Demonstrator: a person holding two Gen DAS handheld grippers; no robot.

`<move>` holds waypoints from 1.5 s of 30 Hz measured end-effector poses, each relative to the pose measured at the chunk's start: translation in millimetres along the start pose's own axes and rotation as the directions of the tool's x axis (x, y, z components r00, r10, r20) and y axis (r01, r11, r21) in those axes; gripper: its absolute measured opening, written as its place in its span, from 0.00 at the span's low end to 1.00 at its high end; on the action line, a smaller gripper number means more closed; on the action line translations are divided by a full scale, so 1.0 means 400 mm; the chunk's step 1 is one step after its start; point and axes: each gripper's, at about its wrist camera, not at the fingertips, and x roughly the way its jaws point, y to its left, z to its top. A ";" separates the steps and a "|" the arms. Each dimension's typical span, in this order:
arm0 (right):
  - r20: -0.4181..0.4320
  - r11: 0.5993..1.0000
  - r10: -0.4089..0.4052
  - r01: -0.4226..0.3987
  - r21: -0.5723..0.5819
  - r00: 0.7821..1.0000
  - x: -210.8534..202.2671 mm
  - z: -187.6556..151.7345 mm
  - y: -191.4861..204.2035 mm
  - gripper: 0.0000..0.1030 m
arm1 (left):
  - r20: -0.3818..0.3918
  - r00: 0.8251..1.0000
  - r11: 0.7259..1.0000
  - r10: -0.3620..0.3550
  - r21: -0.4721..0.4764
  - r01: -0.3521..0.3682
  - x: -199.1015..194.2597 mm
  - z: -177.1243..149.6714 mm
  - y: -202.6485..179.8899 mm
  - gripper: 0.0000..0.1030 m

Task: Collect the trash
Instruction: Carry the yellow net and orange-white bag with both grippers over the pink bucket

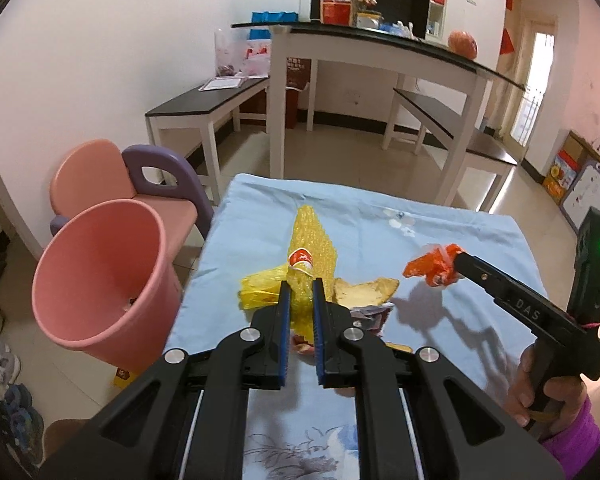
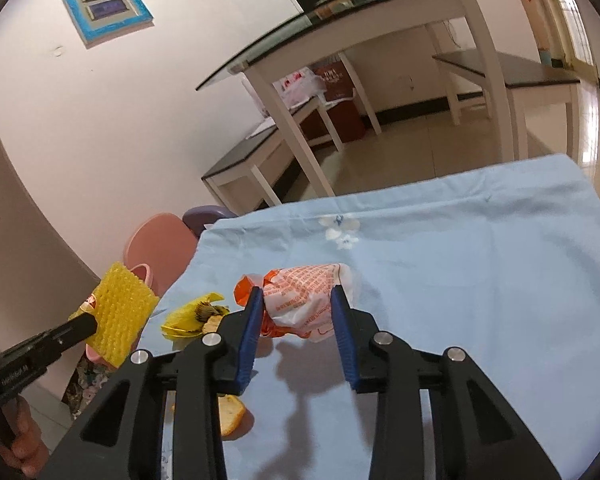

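My left gripper (image 1: 302,284) is shut on a yellow foam fruit net (image 1: 312,240) with a red label, held above the blue tablecloth (image 1: 460,340). A pink bin (image 1: 100,280) stands open just off the table's left edge. From the right wrist view the same net (image 2: 120,312) hangs in the left gripper (image 2: 90,322) near the bin's rim (image 2: 144,274). My right gripper (image 2: 296,292) is shut on a crumpled orange-and-white wrapper (image 2: 308,280), both pads touching it. The wrapper (image 1: 428,266) hangs clear of the cloth and casts a shadow.
A yellow plastic bag (image 1: 260,286), a piece of peel (image 1: 364,292) and an orange scrap (image 2: 230,410) lie on the cloth. Pink and purple child chairs (image 1: 160,184) stand behind the bin. A glass-topped table (image 1: 380,44) and benches (image 1: 204,104) fill the room beyond.
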 end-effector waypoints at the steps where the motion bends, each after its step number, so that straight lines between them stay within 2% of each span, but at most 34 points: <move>1: 0.006 1.000 0.001 -0.001 -0.005 1.000 -0.004 0.000 0.002 0.33 | 0.006 1.000 1.000 0.002 -0.007 -0.002 -0.004 0.000 0.007 0.09; 4: 0.025 1.000 -0.010 0.010 -0.017 1.000 -0.010 -0.003 0.010 0.33 | 0.027 1.000 0.999 -0.008 -0.041 0.009 -0.022 0.000 0.054 0.09; 10: 0.012 0.998 -0.046 0.047 -0.042 0.999 -0.027 -0.012 0.054 0.33 | 0.109 0.994 0.998 0.029 -0.061 -0.023 -0.067 -0.002 0.160 0.09; 19: 0.017 0.986 0.004 -0.002 -0.164 1.000 -0.024 0.034 0.257 0.33 | 0.189 0.975 0.982 0.120 -0.166 -0.089 -0.100 0.007 0.349 0.09; 25: -0.023 0.967 0.093 -0.096 -0.237 0.995 0.029 0.044 0.411 0.33 | 0.190 0.965 0.967 0.179 -0.213 -0.137 -0.114 -0.013 0.431 0.09; 33: -0.122 0.932 0.164 -0.195 -0.306 0.979 0.130 0.023 0.592 0.34 | 0.168 0.964 0.956 0.205 -0.246 -0.160 -0.111 -0.042 0.503 0.09; 40: -0.198 0.908 0.162 -0.224 -0.354 0.967 0.235 -0.008 0.697 0.34 | 0.139 0.968 0.947 0.207 -0.278 -0.163 -0.092 -0.051 0.558 0.09; 45: -0.250 0.907 0.145 -0.229 -0.353 0.957 0.308 -0.040 0.734 0.34 | 0.125 0.972 0.942 0.199 -0.297 -0.155 -0.079 -0.066 0.587 0.09</move>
